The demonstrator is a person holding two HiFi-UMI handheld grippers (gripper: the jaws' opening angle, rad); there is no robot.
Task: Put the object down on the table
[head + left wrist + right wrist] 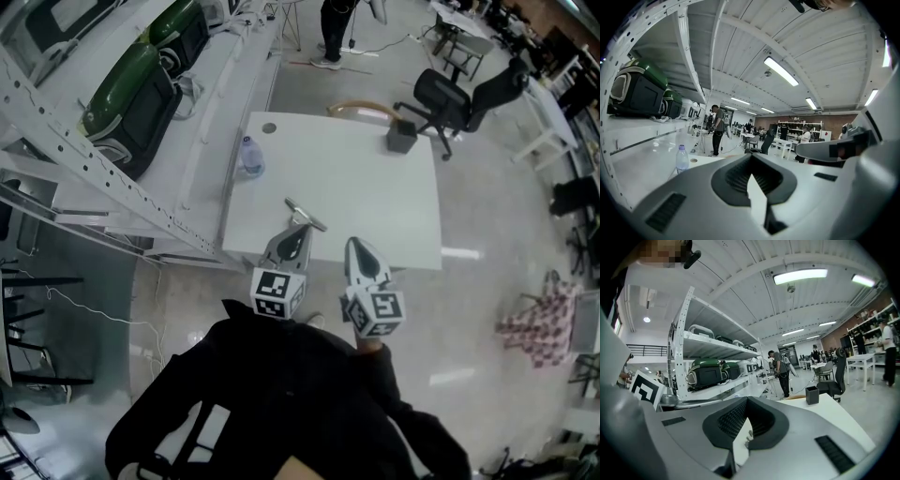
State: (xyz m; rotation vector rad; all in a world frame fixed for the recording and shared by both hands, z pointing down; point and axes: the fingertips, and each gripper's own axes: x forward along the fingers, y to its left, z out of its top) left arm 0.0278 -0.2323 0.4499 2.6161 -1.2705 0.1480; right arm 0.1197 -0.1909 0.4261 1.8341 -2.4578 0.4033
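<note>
Room: large hall under ceiling strip lights; white shelving (112, 178) runs along the table's left side, with green-lidded cases (131, 94) stored on it.
Table (375, 206): white, rectangular; part of its near edge is covered by both tools in the head view.
On table: clear bottle (250, 156) upright at the left edge; dark box (401, 138) at the far right corner.
Beyond table: black office chair (450, 98) just past the far right corner; standing person (333, 28) farther off, cut off by the frame top.
Left gripper (296, 231): held over the table's near edge, jaws closed together; only a pale sliver is seen between the pads in its own view.
Right gripper (355, 244): just right of the other, over the same near edge, jaws likewise together; small metallic bits in the narrow gap are too blurred to be named.
Object (306, 215): thin grey bar, seen crosswise over the table's near-left part, right at the Left gripper's tip. Whether it rests on the tabletop or is pinched cannot be told.
Operator (281, 394): black-clad torso at the frame bottom, short of the table; hands are hidden behind the marker cubes.
</note>
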